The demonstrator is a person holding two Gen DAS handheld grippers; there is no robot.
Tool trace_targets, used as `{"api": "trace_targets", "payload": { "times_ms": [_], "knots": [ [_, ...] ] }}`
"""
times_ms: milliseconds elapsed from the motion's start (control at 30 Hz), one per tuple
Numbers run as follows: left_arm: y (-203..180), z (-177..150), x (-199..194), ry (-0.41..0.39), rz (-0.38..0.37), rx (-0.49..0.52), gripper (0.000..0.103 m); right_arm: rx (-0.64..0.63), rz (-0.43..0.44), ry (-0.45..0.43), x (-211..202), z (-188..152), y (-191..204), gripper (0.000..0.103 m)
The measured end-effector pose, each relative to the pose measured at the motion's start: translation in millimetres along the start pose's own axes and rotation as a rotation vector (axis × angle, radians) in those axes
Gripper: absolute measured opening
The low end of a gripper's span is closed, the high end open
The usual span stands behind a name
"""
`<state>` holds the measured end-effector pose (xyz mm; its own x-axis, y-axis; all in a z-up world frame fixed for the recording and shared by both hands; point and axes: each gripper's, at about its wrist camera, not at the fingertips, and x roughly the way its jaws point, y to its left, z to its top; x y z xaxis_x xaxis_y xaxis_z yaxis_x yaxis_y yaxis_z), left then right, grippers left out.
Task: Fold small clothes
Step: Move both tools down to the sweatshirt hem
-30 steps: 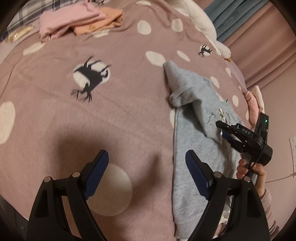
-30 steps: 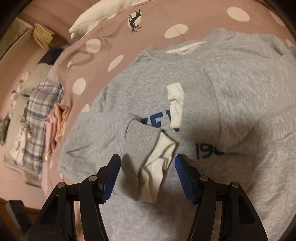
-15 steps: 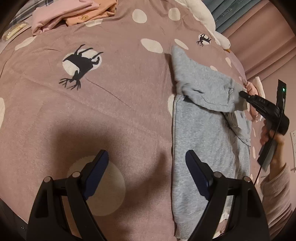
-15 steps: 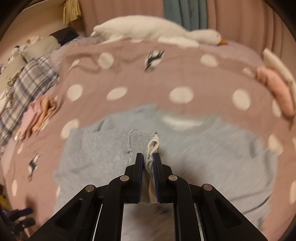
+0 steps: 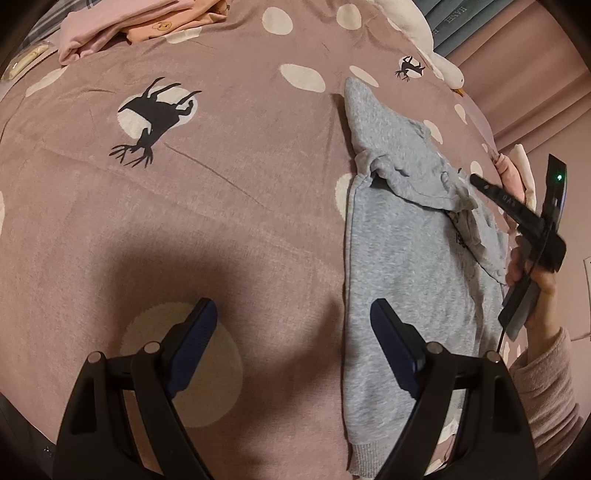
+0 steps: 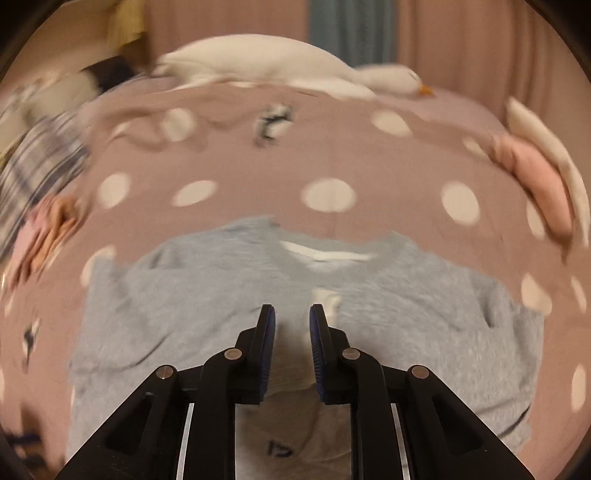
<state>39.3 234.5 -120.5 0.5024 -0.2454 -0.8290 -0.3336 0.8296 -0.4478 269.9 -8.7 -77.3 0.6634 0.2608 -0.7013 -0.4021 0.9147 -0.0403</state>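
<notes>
The grey sweatshirt lies flat on the bed's pink spotty cover, on its right side. One sleeve is folded across the chest. The right gripper, held in a hand, has its tip at the end of that sleeve. Its fingers are almost pressed together; I cannot tell if any cloth is between them. The left gripper is spread wide above the cover, holding nothing. Pink and orange clothes lie far off. A white goose toy lies at the bed's far edge.
</notes>
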Motion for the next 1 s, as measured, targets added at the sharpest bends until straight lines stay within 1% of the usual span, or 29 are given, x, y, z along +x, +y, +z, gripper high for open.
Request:
{"api": "trace_targets", "payload": {
  "times_ms": [67,100,133,167,233,300,333,367,433,500,567,633,767,933,1000],
  "knots": [
    [-3,-1,0,0.003,-0.013,0.0,0.085,-0.089,-0.002,0.035,7,-5,15,0.017],
    [-4,-2,-1,0.004,-0.017,0.003,0.085,-0.122,-0.026,0.08,18,-7,18,0.017],
    [-6,-3,-1,0.005,-0.018,0.009,0.085,-0.13,-0.048,0.123,28,-9,17,0.017],
    [-8,-4,-2,0.006,-0.019,0.014,0.085,-0.116,-0.062,0.157,38,-11,12,0.017],
    [-11,-7,-4,0.007,-0.02,0.023,0.085,-0.035,-0.046,0.153,41,-9,-3,0.019],
    [-14,-10,-5,0.007,-0.021,0.032,0.085,0.061,-0.022,0.169,37,-7,-17,0.02],
    [-16,-12,-6,0.007,-0.022,0.041,0.085,0.075,-0.023,0.17,34,-7,-19,0.025],
    [-18,-13,-7,0.006,-0.023,0.049,0.085,0.079,-0.022,0.17,30,-7,-20,0.028],
    [-23,-16,-9,0.005,-0.024,0.068,0.085,0.077,-0.003,0.166,15,-13,-21,0.029],
    [-29,-19,-9,0.004,-0.027,0.084,0.085,0.09,0.021,0.147,-6,-26,-21,0.031],
    [-36,-23,-9,0.008,-0.036,0.101,0.085,0.111,0.049,0.137,-22,-42,-26,0.04],
    [-44,-27,-9,0.012,-0.041,0.126,0.085,0.13,0.062,0.132,-36,-60,-31,0.045],
    [-64,-33,-8,0.013,-0.057,0.177,0.085,0.17,0.058,0.158,-59,-99,-46,0.045],
    [-99,-40,-1,-0.009,-0.085,0.25,0.085,0.212,0.061,0.18,-80,-136,-57,0.045],
    [-114,-43,7,-0.023,-0.094,0.289,0.085,0.199,0.058,0.203,-82,-147,-53,0.045]
  ]
}}
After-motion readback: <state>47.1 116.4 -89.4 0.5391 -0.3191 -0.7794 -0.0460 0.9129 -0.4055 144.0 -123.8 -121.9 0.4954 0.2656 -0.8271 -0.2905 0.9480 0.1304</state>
